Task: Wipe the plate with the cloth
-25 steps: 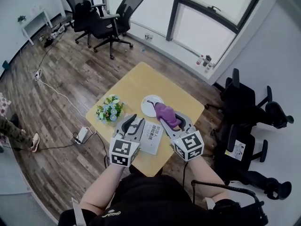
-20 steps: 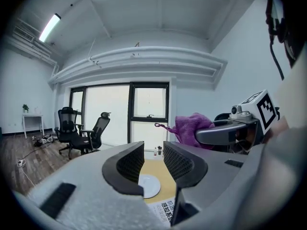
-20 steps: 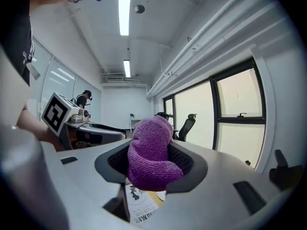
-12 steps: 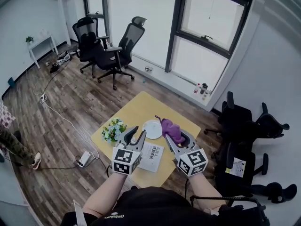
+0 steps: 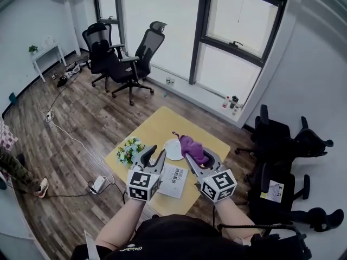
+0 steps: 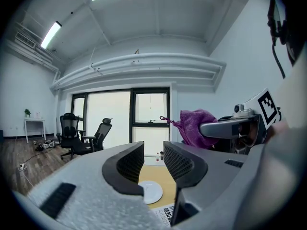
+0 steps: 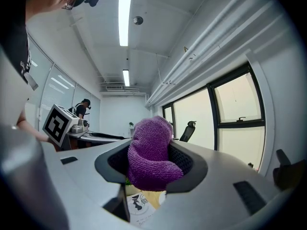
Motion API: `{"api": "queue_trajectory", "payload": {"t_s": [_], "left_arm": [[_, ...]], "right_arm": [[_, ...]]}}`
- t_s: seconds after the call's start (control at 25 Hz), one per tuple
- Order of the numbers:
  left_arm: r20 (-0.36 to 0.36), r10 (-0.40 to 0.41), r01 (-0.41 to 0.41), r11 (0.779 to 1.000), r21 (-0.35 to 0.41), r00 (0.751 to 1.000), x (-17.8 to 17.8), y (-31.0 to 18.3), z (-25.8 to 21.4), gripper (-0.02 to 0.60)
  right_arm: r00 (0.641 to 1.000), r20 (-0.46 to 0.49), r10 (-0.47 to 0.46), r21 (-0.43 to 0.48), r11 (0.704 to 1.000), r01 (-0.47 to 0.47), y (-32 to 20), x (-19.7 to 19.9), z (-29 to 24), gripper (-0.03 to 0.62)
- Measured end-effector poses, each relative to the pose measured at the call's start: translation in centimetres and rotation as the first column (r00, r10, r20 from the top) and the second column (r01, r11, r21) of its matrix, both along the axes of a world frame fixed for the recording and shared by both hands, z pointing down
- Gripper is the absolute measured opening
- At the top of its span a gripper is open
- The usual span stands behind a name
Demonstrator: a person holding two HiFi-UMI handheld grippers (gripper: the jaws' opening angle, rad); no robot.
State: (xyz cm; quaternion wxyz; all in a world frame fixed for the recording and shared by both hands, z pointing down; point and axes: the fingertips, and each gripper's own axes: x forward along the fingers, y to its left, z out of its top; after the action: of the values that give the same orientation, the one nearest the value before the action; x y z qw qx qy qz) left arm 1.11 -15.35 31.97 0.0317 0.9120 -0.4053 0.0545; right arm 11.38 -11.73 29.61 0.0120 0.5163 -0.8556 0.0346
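A white plate (image 5: 174, 149) lies on the small yellow table (image 5: 157, 124); it also shows low between the jaws in the left gripper view, plate (image 6: 152, 192). My right gripper (image 5: 191, 151) is shut on a bunched purple cloth (image 5: 192, 148), held up in the air over the table's right part, just right of the plate. The cloth (image 7: 150, 153) fills the gap between that gripper's jaws. My left gripper (image 5: 154, 151) hangs raised left of the plate, jaws a little apart with nothing between them; the cloth (image 6: 196, 127) is seen from it at upper right.
A flower bunch (image 5: 129, 150) stands at the table's left corner. A printed paper sheet (image 5: 173, 180) lies near the front edge. Office chairs (image 5: 124, 61) stand far off on the wood floor; dark chairs (image 5: 282, 140) crowd the right. A power strip (image 5: 98, 184) with cables lies left.
The head view has tilted up, showing more of the room. Both grippers have lifted away from the table; the right one carries the cloth slightly left, nearer the plate.
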Motion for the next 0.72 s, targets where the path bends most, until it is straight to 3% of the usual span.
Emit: {"api": "queue_trajectory", "payload": {"t_s": [0.72], "left_arm": [[-0.033, 0.000, -0.001, 1.000, -0.031, 0.999, 0.29, 0.50, 0.60, 0.129]], "right_arm": [[0.999, 0.049, 0.009, -0.028, 1.000, -0.008, 0.12, -0.19, 0.74, 0.179]]}}
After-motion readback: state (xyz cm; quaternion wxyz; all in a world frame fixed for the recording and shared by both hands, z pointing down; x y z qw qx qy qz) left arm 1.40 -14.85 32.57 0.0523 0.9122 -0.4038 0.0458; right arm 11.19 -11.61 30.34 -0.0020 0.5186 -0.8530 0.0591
